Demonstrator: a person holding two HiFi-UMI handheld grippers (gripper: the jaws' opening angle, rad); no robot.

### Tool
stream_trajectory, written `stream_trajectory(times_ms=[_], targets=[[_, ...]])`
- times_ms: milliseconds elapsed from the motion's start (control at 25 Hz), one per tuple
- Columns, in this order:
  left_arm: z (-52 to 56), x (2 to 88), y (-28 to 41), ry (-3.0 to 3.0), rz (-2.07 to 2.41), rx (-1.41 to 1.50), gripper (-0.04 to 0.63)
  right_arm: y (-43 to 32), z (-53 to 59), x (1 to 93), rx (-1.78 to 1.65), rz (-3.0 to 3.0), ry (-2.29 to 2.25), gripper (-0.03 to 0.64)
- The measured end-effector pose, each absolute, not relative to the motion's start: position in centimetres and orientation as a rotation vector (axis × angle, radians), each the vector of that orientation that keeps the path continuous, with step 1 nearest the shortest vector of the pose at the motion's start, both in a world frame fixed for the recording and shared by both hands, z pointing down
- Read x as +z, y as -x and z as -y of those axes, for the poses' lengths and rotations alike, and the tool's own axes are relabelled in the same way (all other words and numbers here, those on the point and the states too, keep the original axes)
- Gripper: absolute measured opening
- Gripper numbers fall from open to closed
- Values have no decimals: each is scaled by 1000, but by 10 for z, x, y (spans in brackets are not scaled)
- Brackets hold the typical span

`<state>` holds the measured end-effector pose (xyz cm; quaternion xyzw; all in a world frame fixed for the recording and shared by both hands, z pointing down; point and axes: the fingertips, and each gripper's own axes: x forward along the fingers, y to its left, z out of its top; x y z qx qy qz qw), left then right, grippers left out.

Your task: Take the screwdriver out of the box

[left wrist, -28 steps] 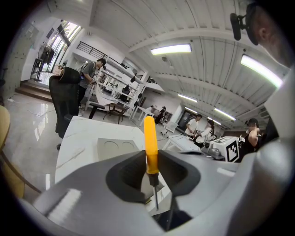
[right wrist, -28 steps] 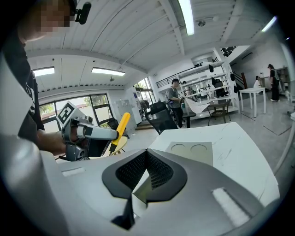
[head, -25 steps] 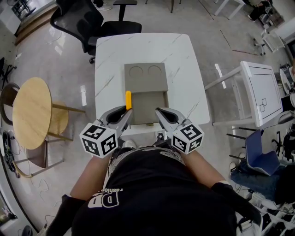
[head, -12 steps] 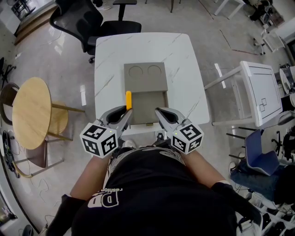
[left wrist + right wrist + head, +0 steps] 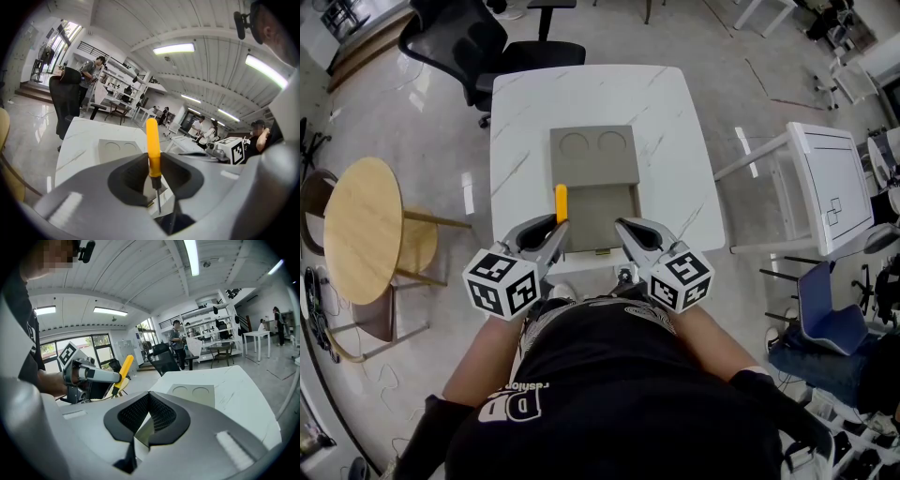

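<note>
Left tongs pinched yellow screwdriver at handle base, handle pointing far, above near left edge of box. Right tongs pressed together, empty. Step judged to need firm pinch, lift clear of box wall, then set-down on bare counter at left.

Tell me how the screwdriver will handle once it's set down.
The screwdriver looks stiff: it stands straight in the left gripper, no sag. Its round, smooth handle would probably roll if laid on the table, and might slip in a loose grip.
</note>
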<state>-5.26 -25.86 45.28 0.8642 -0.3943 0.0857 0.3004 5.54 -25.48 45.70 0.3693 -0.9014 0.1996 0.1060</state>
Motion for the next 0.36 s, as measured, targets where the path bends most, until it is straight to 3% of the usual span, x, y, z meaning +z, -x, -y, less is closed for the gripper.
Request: stream_trajectory(times_ms=[360], targets=[[259,455,50,-2287,1051,232,143,-60,254,459,589,2653,-1087,0]])
